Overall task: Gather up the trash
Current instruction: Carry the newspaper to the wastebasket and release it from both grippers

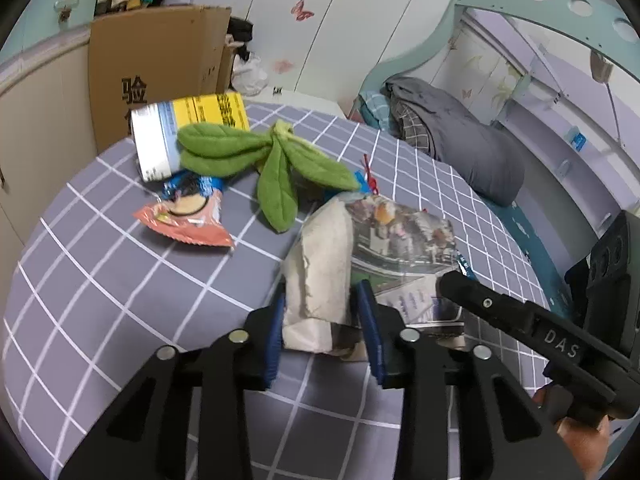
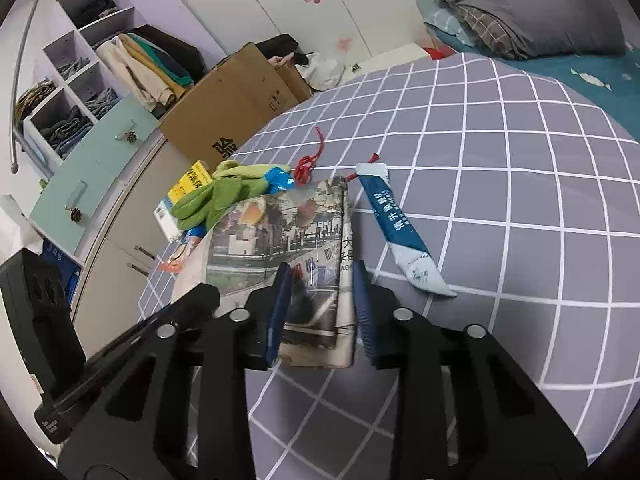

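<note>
A folded newspaper (image 1: 400, 240) with colour photos lies on the grey checked bed sheet (image 1: 120, 280). My left gripper (image 1: 323, 292) is shut on its crumpled pale near-left part, with a blue pad against each side. My right gripper (image 2: 322, 268) is shut on the newspaper (image 2: 280, 232) at its near right corner, pads pressing both faces. One of the right gripper's fingers (image 1: 480, 300) shows at the paper's right side in the left wrist view. A black finger (image 2: 192, 304) of the left gripper shows at the left in the right wrist view.
Beyond the paper lie an orange snack wrapper (image 1: 188, 220), a yellow and white canister (image 1: 180, 136) on its side, a green plush leaf toy (image 1: 276, 160) and a red string (image 2: 308, 164). A blue wrapper (image 2: 400, 232) lies right of the paper. A cardboard box (image 1: 156, 68) stands beside the bed, and grey bedding (image 1: 460, 136) lies at its head.
</note>
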Tool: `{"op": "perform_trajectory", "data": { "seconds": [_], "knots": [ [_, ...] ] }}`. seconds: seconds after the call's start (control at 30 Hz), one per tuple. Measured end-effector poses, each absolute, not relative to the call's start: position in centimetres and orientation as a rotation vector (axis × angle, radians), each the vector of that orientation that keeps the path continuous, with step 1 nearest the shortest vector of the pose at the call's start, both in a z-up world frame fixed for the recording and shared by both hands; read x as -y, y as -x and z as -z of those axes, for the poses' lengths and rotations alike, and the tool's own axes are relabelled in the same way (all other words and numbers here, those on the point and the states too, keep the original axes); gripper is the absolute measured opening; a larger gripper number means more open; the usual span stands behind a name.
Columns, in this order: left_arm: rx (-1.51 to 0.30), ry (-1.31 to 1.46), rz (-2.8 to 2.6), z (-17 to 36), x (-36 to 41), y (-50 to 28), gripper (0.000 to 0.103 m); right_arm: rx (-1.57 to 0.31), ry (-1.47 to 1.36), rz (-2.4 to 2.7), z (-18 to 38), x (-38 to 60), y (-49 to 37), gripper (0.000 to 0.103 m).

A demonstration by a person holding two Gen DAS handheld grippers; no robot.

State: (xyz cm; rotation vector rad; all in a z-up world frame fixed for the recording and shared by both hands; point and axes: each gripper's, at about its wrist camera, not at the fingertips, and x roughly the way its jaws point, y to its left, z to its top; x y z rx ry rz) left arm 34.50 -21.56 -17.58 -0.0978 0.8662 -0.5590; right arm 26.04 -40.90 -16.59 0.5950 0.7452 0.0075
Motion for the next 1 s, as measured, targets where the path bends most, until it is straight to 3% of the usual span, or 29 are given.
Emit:
{"op": "perform_trajectory", "data": {
  "seconds": [0.2, 0.43, 0.73, 1.0],
  "knots": [
    [-0.784, 0.045, 0.597, 15.6, 21.0, -31.7, 0.022, -0.703, -0.517, -0.012, 14.3, 38.6, -24.4, 0.029],
    [-0.708, 0.091, 0.602, 12.8, 17.0, -29.3, 0.022, -0.643, -0.476, -0.076, 10.7, 35.1, -23.0, 0.029],
    [-0.614, 0.193, 0.514, 9.8, 6.5, -27.0, 0.022, -0.607, -0.409, -0.227, 7.1, 26.0, -23.6, 0.029],
    [-0.573, 0.265, 0.361, 10.1, -5.2, -25.2, 0.022, -0.66, -0.339, -0.392, 7.4, 14.6, -26.6, 0.029]
  ]
}}
